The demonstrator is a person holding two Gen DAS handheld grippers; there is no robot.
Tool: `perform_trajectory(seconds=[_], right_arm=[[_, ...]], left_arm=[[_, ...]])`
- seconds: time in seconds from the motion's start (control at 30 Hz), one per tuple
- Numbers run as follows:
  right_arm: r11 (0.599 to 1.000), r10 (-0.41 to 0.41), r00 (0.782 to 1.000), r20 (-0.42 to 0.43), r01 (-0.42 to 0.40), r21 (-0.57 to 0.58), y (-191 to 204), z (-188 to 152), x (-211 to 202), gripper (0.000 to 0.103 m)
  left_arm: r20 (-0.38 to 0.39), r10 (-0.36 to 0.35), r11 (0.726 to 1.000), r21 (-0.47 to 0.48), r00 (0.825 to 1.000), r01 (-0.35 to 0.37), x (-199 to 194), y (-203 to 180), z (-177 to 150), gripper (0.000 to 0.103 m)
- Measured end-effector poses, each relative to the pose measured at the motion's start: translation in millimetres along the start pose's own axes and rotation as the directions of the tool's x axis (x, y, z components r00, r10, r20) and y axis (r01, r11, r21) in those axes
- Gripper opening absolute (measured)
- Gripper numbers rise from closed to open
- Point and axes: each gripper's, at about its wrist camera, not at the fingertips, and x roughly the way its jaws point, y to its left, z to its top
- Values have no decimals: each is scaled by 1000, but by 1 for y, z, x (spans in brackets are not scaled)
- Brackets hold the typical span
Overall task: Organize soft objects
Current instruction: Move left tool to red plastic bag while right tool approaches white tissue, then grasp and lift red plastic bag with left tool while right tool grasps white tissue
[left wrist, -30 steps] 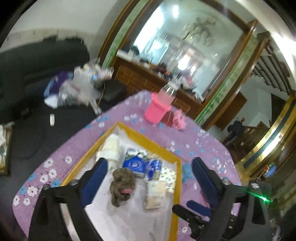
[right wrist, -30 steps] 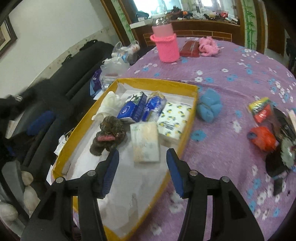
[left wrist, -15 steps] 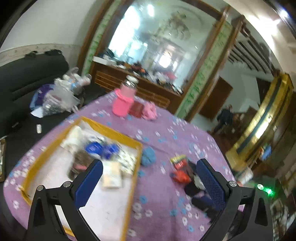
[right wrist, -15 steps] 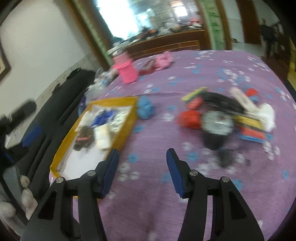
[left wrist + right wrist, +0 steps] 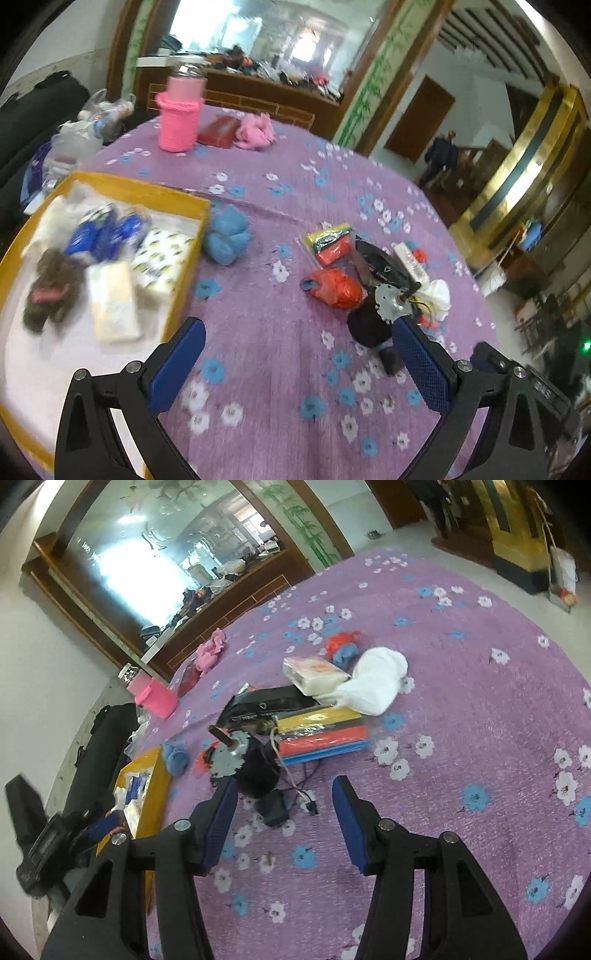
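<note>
The yellow tray at the left holds a brown plush toy, tissue packs and blue packets. A blue soft ball lies just outside its right wall. Further right is a heap: a red bag, a white cloth, a tissue pack, a striped colour pack and a geared motor. My left gripper hangs open over bare cloth between tray and heap. My right gripper is open and empty, just short of the motor.
The table wears a purple flowered cloth. A pink knitted cup, a red wallet and a pink soft bundle stand at the far edge. A dark sofa runs along the left. A person stands in the far doorway.
Both grippers have swung right, away from above the tray toward the heap in the middle of the table. The right wrist has rolled. Neither gripper's opening has changed.
</note>
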Motion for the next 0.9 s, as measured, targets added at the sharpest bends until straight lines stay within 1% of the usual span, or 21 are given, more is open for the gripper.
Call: perform_trajectory(seconds=[0.07,0.13,0.2,0.27,0.33,0.37,0.4,0.43,0.47,0.5,0.53,0.6,0.67,0.73,0.8,0.83,0.87,0.9], right_arm=[[1000,11,1000,-13,-11,14,-5,1,5,52],[1000,17,1000,-22,-16,22,-10,0,8,52],[999,21,999,-25,-20,30,-14,0,10,52],[999,23,999,-28,-21,40,-18,1,11,52],[999,22,999,-29,-20,42,-21,1,12,52],[999,20,999,-31,-19,41,-21,1,13,52],[999,20,999,-31,-19,42,-22,1,14,52],[999,21,999,-33,-19,45,-23,1,14,52],[999,21,999,-37,-19,49,-24,1,15,52],[999,22,999,-40,-20,51,-24,1,15,52],[998,21,999,-42,-19,52,-24,2,15,52],[999,16,999,-42,-14,50,-25,2,15,52],[999,12,999,-47,-10,47,-26,3,15,52],[999,17,998,-54,-15,45,-25,2,15,52],[999,20,998,-63,-17,38,-24,0,14,52],[999,20,998,-68,-17,33,-24,0,13,52],[999,18,998,-67,-16,31,-25,-1,11,52],[999,13,998,-65,-11,32,-25,-1,10,52]], left_arm=[[-44,-13,1000,-9,999,13,22,-2,22,102],[-77,-36,999,-29,996,34,50,-5,45,102],[-101,-47,999,-28,994,44,76,-8,61,101],[-124,-43,999,19,991,46,102,-15,73,100],[-166,-40,996,67,985,52,130,-23,77,92],[-192,-31,993,102,981,51,143,-29,78,80],[-210,-4,991,133,978,33,155,-32,78,61],[-231,23,988,153,973,13,166,-34,79,51],[-271,23,987,158,962,21,177,-35,77,36],[-293,0,987,152,956,47,184,-35,75,36],[-287,-11,985,162,958,60,182,-36,74,36],[-287,11,977,208,958,51,178,-42,71,33],[-288,43,961,274,957,39,166,-47,64,32],[-315,54,946,321,948,53,152,-47,54,32],[-366,14,937,330,930,115,133,-46,43,34],[-374,0,933,334,927,135,124,-45,39,34],[-362,-2,925,354,932,140,112,-45,34,36],[-349,-1,920,368,937,139,104,-47,34,44]])
